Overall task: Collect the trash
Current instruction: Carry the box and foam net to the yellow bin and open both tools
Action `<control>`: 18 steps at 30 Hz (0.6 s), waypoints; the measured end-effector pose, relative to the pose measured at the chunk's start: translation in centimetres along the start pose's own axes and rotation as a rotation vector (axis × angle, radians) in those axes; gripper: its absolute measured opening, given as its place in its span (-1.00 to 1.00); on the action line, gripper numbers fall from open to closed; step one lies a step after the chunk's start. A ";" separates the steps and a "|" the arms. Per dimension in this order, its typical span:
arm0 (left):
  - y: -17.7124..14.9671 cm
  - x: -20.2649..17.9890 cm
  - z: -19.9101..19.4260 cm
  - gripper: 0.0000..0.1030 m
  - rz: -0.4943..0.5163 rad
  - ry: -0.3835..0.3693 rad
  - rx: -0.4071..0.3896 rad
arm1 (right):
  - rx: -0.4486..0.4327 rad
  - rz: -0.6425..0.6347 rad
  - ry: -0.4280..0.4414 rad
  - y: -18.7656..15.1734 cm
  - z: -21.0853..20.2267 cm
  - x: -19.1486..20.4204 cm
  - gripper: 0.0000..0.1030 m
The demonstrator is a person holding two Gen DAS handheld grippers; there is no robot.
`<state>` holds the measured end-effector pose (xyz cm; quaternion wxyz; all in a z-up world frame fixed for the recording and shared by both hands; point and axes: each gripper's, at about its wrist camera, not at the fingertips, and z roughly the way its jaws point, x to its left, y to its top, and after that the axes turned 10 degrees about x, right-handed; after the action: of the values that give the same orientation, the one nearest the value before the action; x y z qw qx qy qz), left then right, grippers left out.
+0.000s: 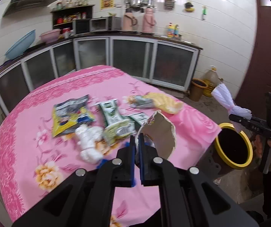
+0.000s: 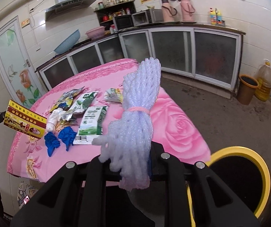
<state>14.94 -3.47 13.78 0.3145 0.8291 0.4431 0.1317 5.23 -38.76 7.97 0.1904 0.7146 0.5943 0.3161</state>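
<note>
The left hand-held gripper (image 1: 137,141) sits low in the middle of the left wrist view. Its two fingers are pressed together on a torn piece of cardboard box (image 1: 159,132), which sticks up just right of them. In the right wrist view this box (image 2: 24,123) shows at the left edge, red and yellow, held over the near left corner of the bench.

The right hand-held gripper (image 2: 129,160) pinches a bundle of white foam net (image 2: 137,113) tied with a pink band. The bundle stands tall in the middle of the frame. In the left wrist view the same bundle (image 1: 230,104) is at the right side, up above the bin.

The bin (image 1: 233,145) is black with a yellow rim. It stands on the floor just beside the right edge of the bench (image 1: 31,123), which wears a pink flower cloth. Its mouth is open, and in the right wrist view it (image 2: 266,177) fills the lower right corner.

More trash lies in the middle of the bench: a yellow snack bag (image 1: 73,115), green and white packets (image 1: 112,111), a white wad (image 1: 90,141), a milk carton (image 2: 92,123) and blue gloves (image 2: 59,140). The near and far parts of the cloth are bare.

Bare floor lies between the bench and the cupboards (image 2: 192,53) in the upper right. An orange bucket (image 2: 247,89) stands in the far right corner.
</note>
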 end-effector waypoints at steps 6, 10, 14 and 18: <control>2.3 -6.0 1.9 -0.94 0.106 -0.090 -0.005 | -0.033 0.066 -0.079 -2.8 -2.8 -4.1 -0.66; 3.5 -10.3 3.5 -0.94 0.178 -0.160 0.004 | -0.046 0.117 -0.129 -4.6 -4.8 -7.1 -0.66; 4.7 -14.8 5.4 -0.94 0.248 -0.235 0.016 | -0.053 0.167 -0.183 -6.4 -6.3 -10.1 -0.66; 5.5 -19.4 7.4 -0.94 0.316 -0.310 0.027 | -0.049 0.208 -0.231 -8.4 -7.2 -12.4 -0.65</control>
<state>11.07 -24.60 12.80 0.3432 0.9027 0.2556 0.0442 -6.99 -49.70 4.96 0.2410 0.7990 0.4835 0.2640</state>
